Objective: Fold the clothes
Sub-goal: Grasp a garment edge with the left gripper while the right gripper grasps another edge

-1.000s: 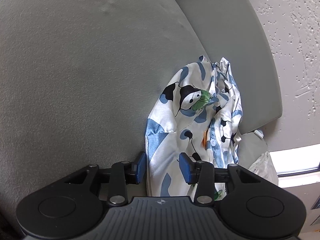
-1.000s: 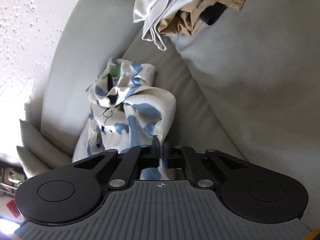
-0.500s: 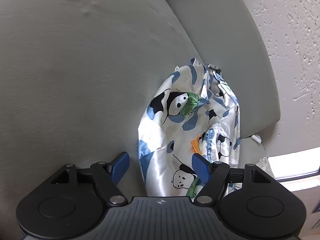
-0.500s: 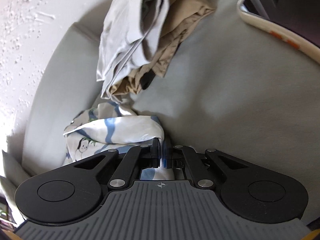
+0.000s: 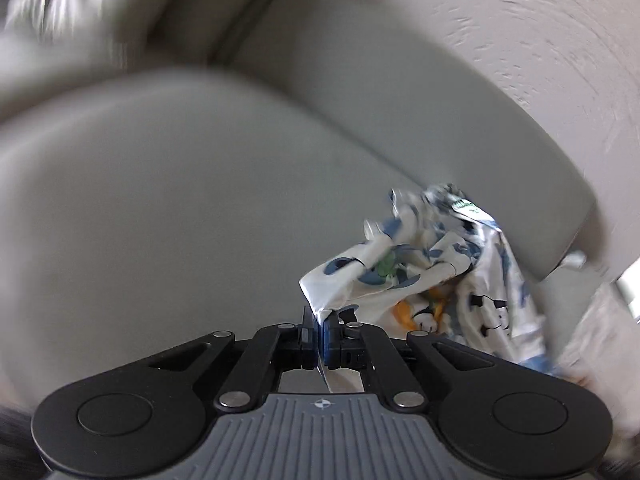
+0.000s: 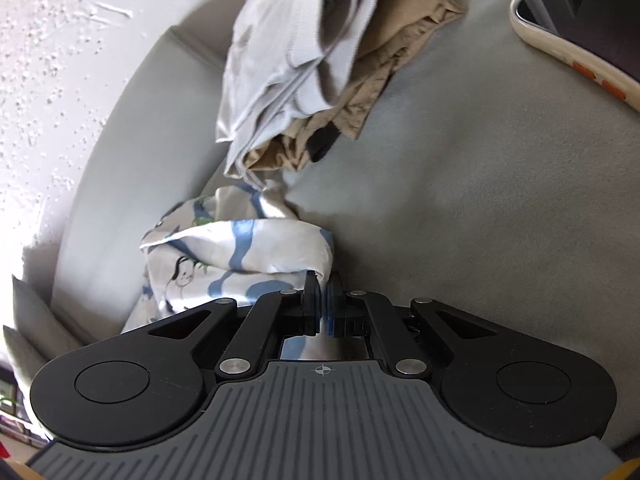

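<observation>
Satin panda-print garment lies bunched on the grey sofa; only the right view catches a white-and-tan clothes pile and a phone. Right gripper fingers pinch its edge; left gripper fingers pinch a corner in a blurred view.

Grey sofa cushion carries: panda-print garment at 9 o'clock; white and tan clothes at 12; phone at 2.

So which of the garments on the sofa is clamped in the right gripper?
The glossy white panda-print garment with blue patches, pinched in the right gripper. The pale grey garment and the tan one lie untouched beyond.
</observation>
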Demonstrator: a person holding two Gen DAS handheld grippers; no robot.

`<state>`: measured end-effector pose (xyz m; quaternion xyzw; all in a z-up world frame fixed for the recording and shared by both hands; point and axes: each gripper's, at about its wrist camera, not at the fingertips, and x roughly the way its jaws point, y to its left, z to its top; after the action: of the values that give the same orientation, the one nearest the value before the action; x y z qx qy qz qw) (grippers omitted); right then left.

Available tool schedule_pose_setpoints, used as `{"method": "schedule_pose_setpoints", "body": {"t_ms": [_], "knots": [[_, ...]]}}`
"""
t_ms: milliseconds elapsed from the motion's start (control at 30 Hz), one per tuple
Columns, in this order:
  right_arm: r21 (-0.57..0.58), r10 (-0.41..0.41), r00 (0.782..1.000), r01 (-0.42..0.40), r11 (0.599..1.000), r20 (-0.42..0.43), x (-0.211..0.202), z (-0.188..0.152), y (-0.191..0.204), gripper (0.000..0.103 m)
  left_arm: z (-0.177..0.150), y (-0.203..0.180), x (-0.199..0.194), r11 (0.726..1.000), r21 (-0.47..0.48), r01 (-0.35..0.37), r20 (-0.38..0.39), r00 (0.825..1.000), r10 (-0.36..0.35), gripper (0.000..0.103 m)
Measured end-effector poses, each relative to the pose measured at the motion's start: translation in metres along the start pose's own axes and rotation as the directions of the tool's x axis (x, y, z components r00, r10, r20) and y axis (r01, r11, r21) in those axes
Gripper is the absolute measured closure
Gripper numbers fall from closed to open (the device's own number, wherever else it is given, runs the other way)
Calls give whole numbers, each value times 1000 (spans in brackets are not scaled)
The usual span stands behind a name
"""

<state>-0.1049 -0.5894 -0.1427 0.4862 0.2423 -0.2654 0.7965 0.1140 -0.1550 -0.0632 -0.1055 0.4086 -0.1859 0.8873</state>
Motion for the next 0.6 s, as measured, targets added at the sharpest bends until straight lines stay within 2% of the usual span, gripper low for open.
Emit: {"method": "schedule_pose_setpoints", "body": {"t_ms": [33,133,200,233,267,300,400,433,467,567,600], "knots": [[-8,0,1000,0,1000,-9,-1,-2,1,100,3,-4,-14,998,60,-29,24,999,28,102],[-34,1,999,-2,999,-35,-4,-9,4,100,8,-20,-15,984,174,-38,-21,999,42,101],[-51,1,999,-3,999,-52,-6,-14,6,100,9,-40,5,969,248,12,-69,998,5,83],[-59,1,998,-4,998,-61,-7,-16,7,100,7,-50,16,964,262,45,-108,994,-17,61],[-67,0,998,-5,998,-70,-8,-19,8,100,6,-60,27,958,275,78,-148,988,-38,54],[-76,0,997,-6,997,-78,-9,-21,9,100,5,-70,38,952,285,111,-187,981,-58,56],[-93,11,997,-18,996,-73,-12,-21,8,100,-1,-60,20,973,122,197,-178,968,-174,47],[-98,15,997,-22,995,-70,-12,-20,7,100,-2,-52,9,968,95,231,-151,965,-215,39],[-103,19,998,-26,994,-67,-13,-20,6,100,-2,-44,-1,962,70,265,-122,959,-255,39],[-120,31,998,-38,992,-59,-16,-19,5,99,5,-15,-21,961,22,276,-43,961,-275,40],[-125,35,998,-42,991,-56,-17,-19,4,99,8,-5,-25,966,13,260,-28,965,-260,40]]}}
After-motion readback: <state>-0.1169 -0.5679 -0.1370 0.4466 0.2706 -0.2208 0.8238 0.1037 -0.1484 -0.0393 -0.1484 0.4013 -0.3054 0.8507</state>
